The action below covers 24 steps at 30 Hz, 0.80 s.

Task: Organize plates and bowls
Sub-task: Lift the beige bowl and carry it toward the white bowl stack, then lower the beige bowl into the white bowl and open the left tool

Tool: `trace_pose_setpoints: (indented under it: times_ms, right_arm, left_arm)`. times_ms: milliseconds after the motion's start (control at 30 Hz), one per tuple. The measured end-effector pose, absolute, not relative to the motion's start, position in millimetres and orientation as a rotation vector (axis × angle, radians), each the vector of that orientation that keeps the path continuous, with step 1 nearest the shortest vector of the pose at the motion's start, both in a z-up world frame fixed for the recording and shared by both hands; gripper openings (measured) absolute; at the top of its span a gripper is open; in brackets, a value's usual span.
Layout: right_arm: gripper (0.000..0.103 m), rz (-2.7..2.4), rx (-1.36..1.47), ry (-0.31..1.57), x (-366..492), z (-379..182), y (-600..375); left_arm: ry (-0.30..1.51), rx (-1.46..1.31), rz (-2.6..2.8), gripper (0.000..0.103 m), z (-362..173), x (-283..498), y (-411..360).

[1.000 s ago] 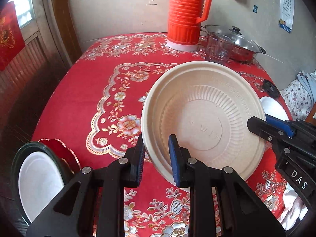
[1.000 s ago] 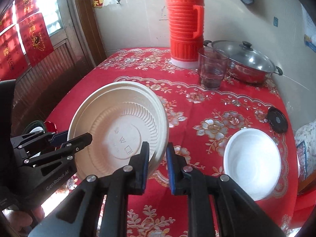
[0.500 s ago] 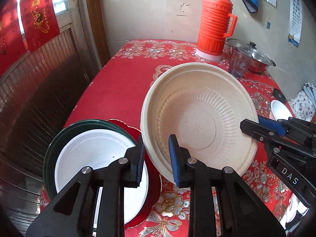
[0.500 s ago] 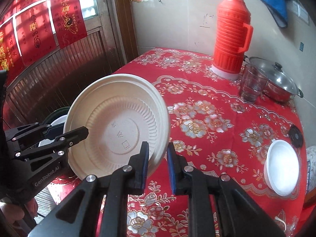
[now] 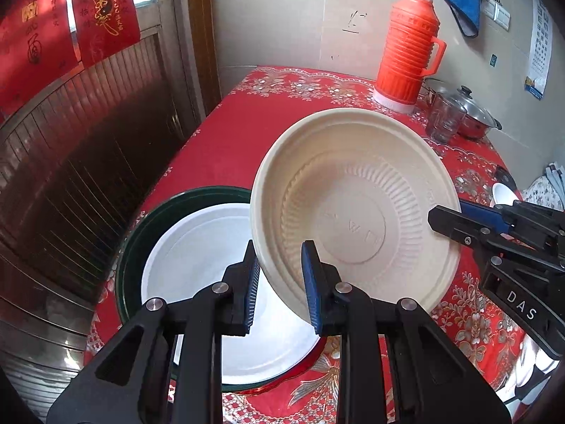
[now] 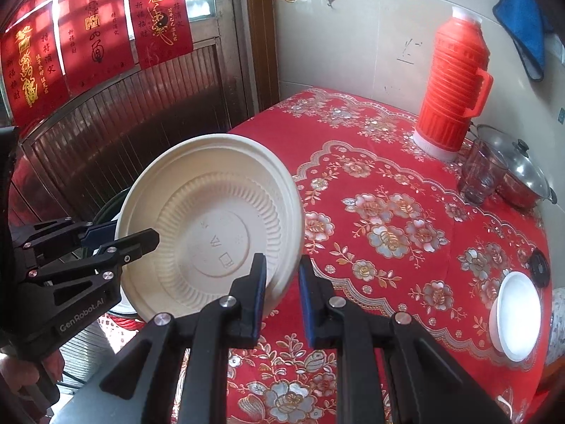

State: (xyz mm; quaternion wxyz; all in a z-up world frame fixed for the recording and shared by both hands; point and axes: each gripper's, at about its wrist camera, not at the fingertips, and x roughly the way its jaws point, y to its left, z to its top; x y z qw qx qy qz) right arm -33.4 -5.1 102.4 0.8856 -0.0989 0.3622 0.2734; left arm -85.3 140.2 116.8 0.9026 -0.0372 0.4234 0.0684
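A beige ribbed bowl hangs tilted in the air, held by both grippers at opposite rims. My left gripper is shut on its left rim and my right gripper is shut on its right rim. Under the bowl, at the table's near left corner, a white plate lies in a dark green plate, which rests on a red plate. A small white bowl sits on the table at the right edge.
An orange thermos, a glass cup and a lidded steel pot stand at the table's far side by the wall. A small black lid lies near the white bowl. A dark wooden panel runs along the left.
Both grippers have carried the beige bowl leftward across the table, from its middle to above the stacked plates at the left corner. The grip on both rims is unchanged.
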Motion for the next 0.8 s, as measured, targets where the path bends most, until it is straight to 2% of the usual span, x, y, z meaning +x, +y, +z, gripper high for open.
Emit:
trace_pose_setpoints:
  times_ms: [433,800]
  right_arm:
    - [0.020,0.695,-0.296,0.782,-45.8,92.7,61.1]
    - [0.021,0.715,-0.357,0.837,-46.7,66.9,89.0]
  left_arm:
    - [0.931,-0.168,0.225,0.023,109.2,-115.6,204.9]
    - [0.987,-0.163,0.258,0.023,86.3,-120.8,219.3]
